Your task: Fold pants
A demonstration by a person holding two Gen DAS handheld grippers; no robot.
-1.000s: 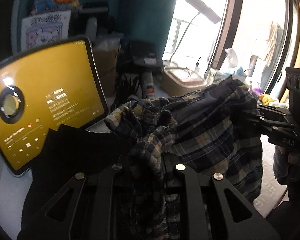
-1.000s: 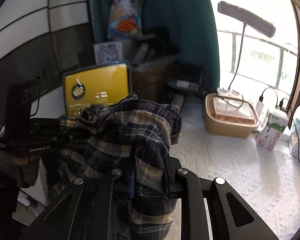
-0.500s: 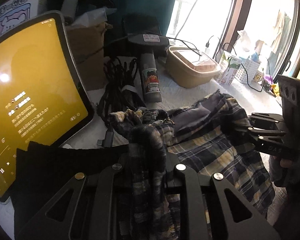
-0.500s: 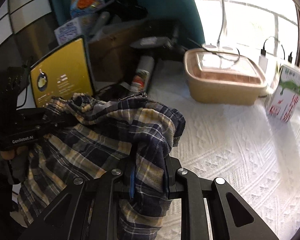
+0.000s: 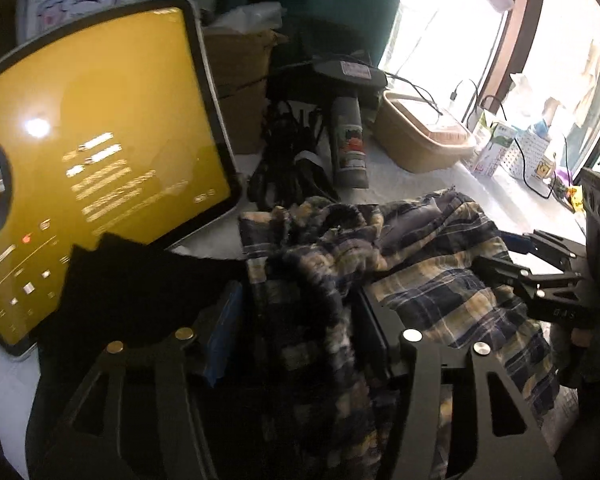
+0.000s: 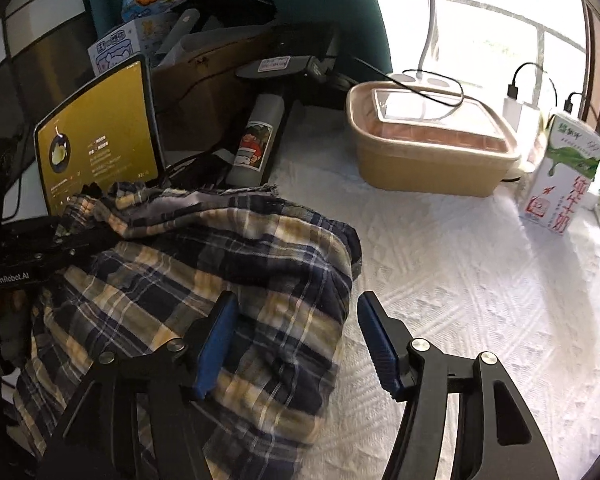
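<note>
The plaid pants lie bunched on the white textured cloth, hanging over the near edge. They also show in the left wrist view. My right gripper is open, its blue pads spread around the pants' near edge, the fabric lying loose between them. My left gripper is open too, with a fold of pants draped between its spread fingers. In the right wrist view the left gripper sits at the pants' left side; in the left wrist view the right gripper is at their right side.
A tablet with a yellow screen stands at the left, a black cloth before it. Behind the pants lie black cables and a bottle. A tan lidded container, a milk carton and a white basket stand near the window.
Both grippers lowered the lifted pants onto the table and opened, letting go of the fabric. The pants now rest bunched on the cloth.
</note>
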